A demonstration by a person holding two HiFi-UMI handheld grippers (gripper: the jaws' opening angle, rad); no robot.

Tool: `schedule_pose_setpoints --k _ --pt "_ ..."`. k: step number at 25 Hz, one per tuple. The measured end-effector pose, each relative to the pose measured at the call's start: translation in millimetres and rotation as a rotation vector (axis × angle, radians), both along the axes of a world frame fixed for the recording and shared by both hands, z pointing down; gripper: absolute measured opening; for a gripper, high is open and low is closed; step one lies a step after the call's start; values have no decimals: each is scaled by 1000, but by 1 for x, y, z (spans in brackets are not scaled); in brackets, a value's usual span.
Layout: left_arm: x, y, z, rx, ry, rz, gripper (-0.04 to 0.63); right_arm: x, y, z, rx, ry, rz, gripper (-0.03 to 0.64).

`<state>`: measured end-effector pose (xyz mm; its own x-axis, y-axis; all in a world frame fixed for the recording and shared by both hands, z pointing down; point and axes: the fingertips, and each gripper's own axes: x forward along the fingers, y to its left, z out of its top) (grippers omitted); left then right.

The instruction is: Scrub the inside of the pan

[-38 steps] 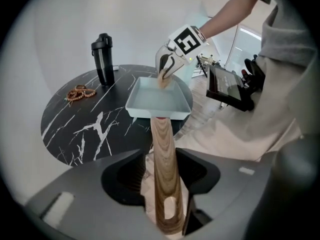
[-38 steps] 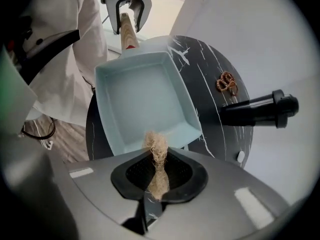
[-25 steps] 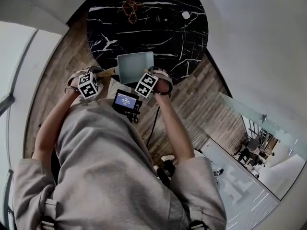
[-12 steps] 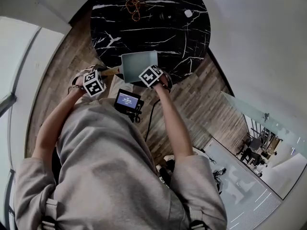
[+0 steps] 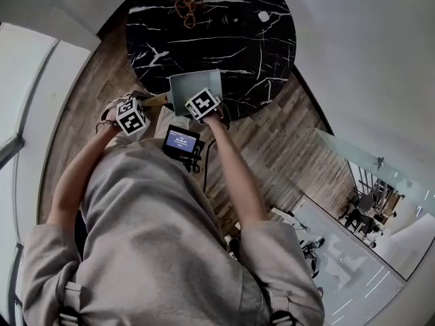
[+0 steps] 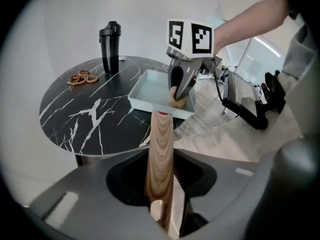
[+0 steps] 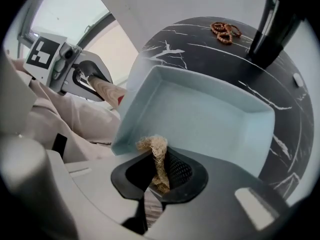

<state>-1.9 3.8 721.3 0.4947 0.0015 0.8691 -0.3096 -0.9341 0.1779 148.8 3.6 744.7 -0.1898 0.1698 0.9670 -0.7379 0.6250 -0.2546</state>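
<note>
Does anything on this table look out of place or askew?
The pan sits at the table's near edge, one corner past it; the left gripper holds its wooden handle. The right gripper holds a scrubber in it. Nothing looks spilled.

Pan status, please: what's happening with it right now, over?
Left gripper clamped on wooden handle. Right gripper pinching fibre scrubber inside pan, near edge. Bottle and beads stand clear.

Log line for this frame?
left hand-held gripper: shut on handle | right hand-held gripper: shut on scrubber | scrubber: inside pan | pan: at table edge
</note>
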Motion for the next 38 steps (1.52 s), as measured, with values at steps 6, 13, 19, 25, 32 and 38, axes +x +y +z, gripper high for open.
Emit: schedule_pose_setpoints --k 6,13,19,25,32,38 --pt "-2 4 8 -4 -9 -10 126 -35 -1 3 11 -77 49 51" --pt "-1 7 5 -10 -10 -10 126 -32 -9 -7 115 -101 104 51" --pt "-2 7 4 -6 6 -10 126 18 -51 -48 314 -155 346 51" --pt "0 7 4 6 16 -17 126 89 -68 -45 536 101 278 51" --pt "0 8 3 1 8 -16 126 82 -68 -19 514 230 199 52" --pt "-1 7 4 -15 5 -12 126 66 -66 -13 468 192 189 38"
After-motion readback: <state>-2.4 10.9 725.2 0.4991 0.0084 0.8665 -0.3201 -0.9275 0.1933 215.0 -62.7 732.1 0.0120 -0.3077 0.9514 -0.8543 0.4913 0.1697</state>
